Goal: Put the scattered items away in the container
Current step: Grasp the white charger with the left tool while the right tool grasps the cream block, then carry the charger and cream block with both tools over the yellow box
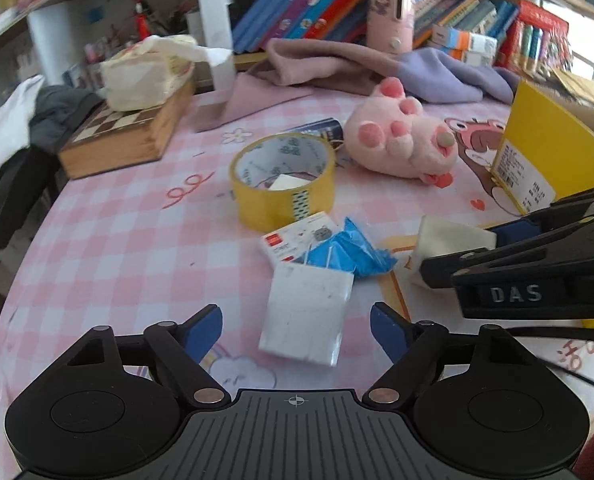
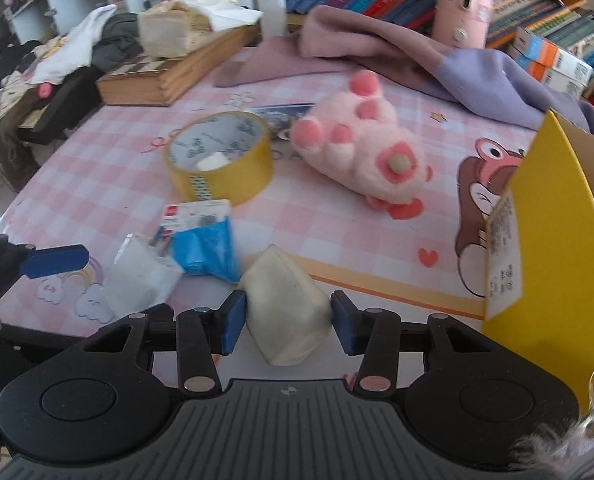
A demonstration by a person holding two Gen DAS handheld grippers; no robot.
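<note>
Two grippers work low in frame: right gripper (image 2: 289, 322) clamps a cream block (image 2: 287, 308); left gripper (image 1: 297, 330), fingers apart, straddles a white charger (image 1: 307, 312) untouched. Blue wrapper (image 1: 347, 254), tape roll (image 1: 283, 180), plush (image 1: 401, 136) lie beyond; yellow box (image 1: 553, 152) right.

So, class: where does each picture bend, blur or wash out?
Left wrist view: the shelf post bows and the window corner washes out. Right wrist view: the tape roll and blue bag smear, while the table edge curves.
</note>
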